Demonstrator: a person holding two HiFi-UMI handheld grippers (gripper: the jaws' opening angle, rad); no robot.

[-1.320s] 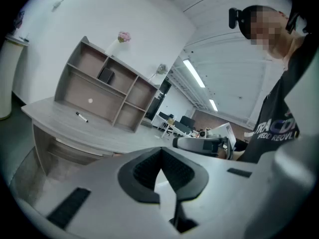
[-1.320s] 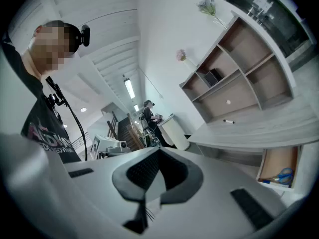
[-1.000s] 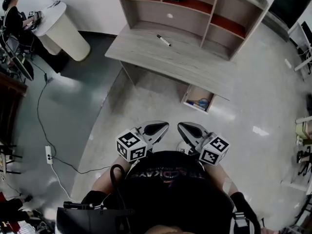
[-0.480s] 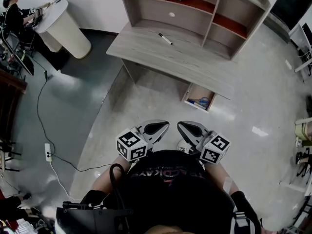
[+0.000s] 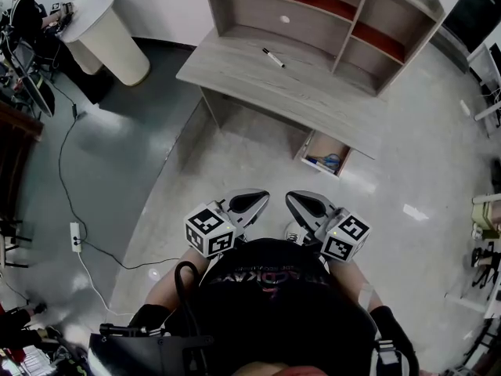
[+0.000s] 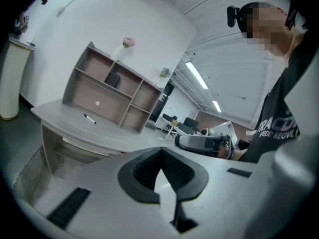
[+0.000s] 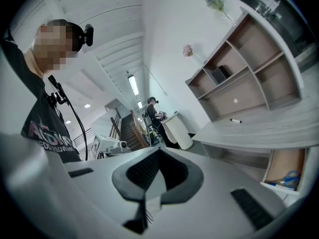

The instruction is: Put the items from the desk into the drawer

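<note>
A black-and-white marker lies on the grey wooden desk, far ahead of me. It also shows in the left gripper view as the marker and in the right gripper view as the marker. Under the desk's right end a drawer stands open with a blue item inside. My left gripper and right gripper hang side by side close to my chest, well short of the desk. Each is shut with nothing in it, as the left gripper and right gripper show in their own views.
A shelf unit stands on the back of the desk. At the far left is a round white table with a person beside it. A cable and power strip lie on the floor at left. Furniture legs stand at the right edge.
The desk and drawer have shifted slightly right and up in the head view as the camera moved. Both grippers have kept their place and stayed shut.
</note>
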